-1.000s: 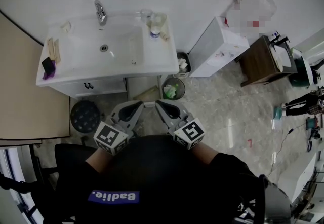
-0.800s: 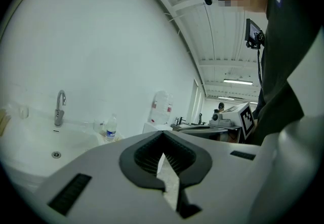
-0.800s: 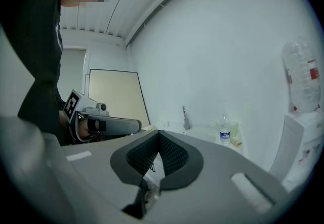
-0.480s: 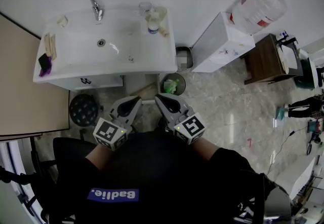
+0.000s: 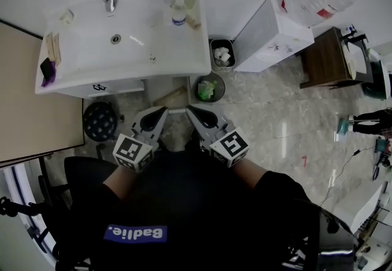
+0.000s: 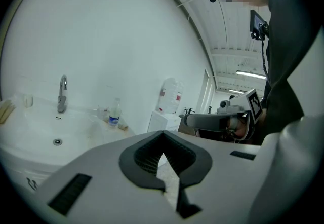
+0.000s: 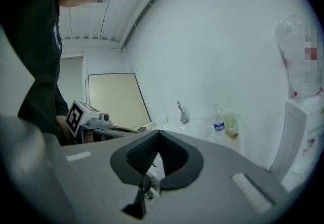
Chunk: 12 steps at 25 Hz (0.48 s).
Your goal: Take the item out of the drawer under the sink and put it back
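Note:
The white vanity under the sink (image 5: pixel 202 67) shows one drawer front (image 5: pixel 116 88) with a dark handle (image 5: pixel 98 87). The drawer is shut, so the item inside is hidden. My left gripper (image 5: pixel 163 113) and right gripper (image 5: pixel 189 110) hover side by side over the floor, in front of the vanity and clear of it. Both are shut with nothing between the jaws. In the left gripper view the left gripper (image 6: pixel 162 133) points over the basin (image 6: pixel 30 132). The right gripper (image 7: pixel 157 132) points toward the tap (image 7: pixel 180 112).
A black stool (image 5: pixel 101 122) stands left of my grippers. A round bin (image 5: pixel 209 88) and a square bin (image 5: pixel 222 54) sit right of the vanity. A water dispenser (image 5: pixel 269 34) and a wooden table (image 5: pixel 327 58) are further right. A bottle (image 5: pixel 177 12) stands on the sink top.
The sink has slid up and left in the head view as the person shifted. Both grippers travelled together and sank a little. Their jaws stayed shut.

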{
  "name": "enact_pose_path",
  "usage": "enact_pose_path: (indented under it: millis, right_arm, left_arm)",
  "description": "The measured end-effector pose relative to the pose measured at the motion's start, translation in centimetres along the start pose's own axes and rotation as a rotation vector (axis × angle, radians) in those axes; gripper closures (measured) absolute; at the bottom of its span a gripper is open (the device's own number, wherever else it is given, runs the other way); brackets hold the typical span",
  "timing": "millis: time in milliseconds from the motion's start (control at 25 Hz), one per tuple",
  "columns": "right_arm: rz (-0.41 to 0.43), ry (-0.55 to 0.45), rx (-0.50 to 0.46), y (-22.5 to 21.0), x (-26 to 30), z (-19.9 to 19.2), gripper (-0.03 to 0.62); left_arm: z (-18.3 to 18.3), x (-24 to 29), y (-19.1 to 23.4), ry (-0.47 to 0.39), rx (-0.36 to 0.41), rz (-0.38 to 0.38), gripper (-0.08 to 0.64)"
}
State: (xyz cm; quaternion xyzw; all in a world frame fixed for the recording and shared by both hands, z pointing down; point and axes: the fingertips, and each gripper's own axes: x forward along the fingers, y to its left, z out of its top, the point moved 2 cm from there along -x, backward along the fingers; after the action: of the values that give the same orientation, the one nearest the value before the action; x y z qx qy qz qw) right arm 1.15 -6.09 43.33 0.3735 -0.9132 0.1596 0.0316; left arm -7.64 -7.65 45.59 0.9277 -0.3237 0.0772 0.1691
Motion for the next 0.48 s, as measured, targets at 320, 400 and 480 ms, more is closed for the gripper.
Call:
enact_pose_path:
  millis: [320, 400, 480]
  right_arm:
    - [-0.022, 0.018, 0.009, -1.2, -0.9, -1.0, 0.6]
    - [-0.031, 0.023, 0.007, -1.3, -1.2, -0.8, 0.6]
    - [-0.033, 0.04, -0.005, -1.4, -1.5, -0.9, 0.6]
  left_arm:
    - [-4.9, 3.5, 2.5, 0.107, 0.018, 0.048, 0.56]
    - [-6.0, 4.2, 2.7, 0.14, 0.026, 0.046, 0.561]
    - [-7.1, 4.7, 2.7, 0.18, 0.03, 0.04, 0.56]
